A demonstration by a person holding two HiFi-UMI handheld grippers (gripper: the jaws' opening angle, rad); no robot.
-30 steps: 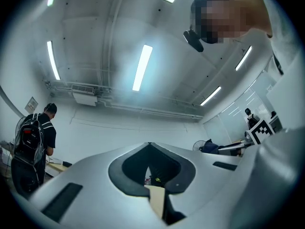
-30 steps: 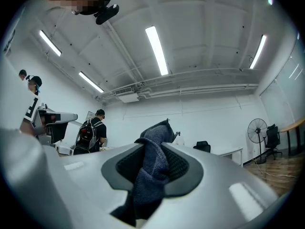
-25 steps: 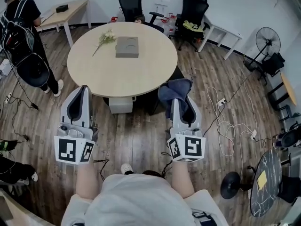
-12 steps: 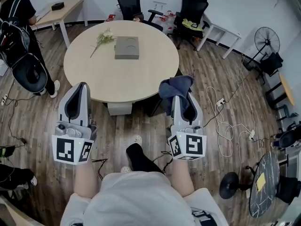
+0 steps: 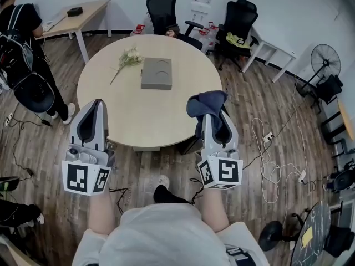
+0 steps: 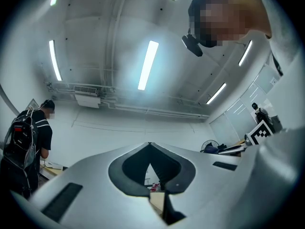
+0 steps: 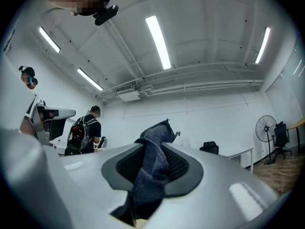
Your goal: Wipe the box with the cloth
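Cloth [image 5: 206, 103], dark blue and limp, was clamped between the right gripper's [image 5: 215, 118] jaws, its free end bunched above them. Left gripper [image 5: 95, 107] was closed on nothing. Box [image 5: 156, 73] lay flat on the round table [image 5: 127, 110], well apart from both. It looked light and rigid, and likely needed steadying at one edge.

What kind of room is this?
Most likely an office or meeting room. A big round table stands in the middle, black swivel chairs stand behind it, and there is a desk off to the side.
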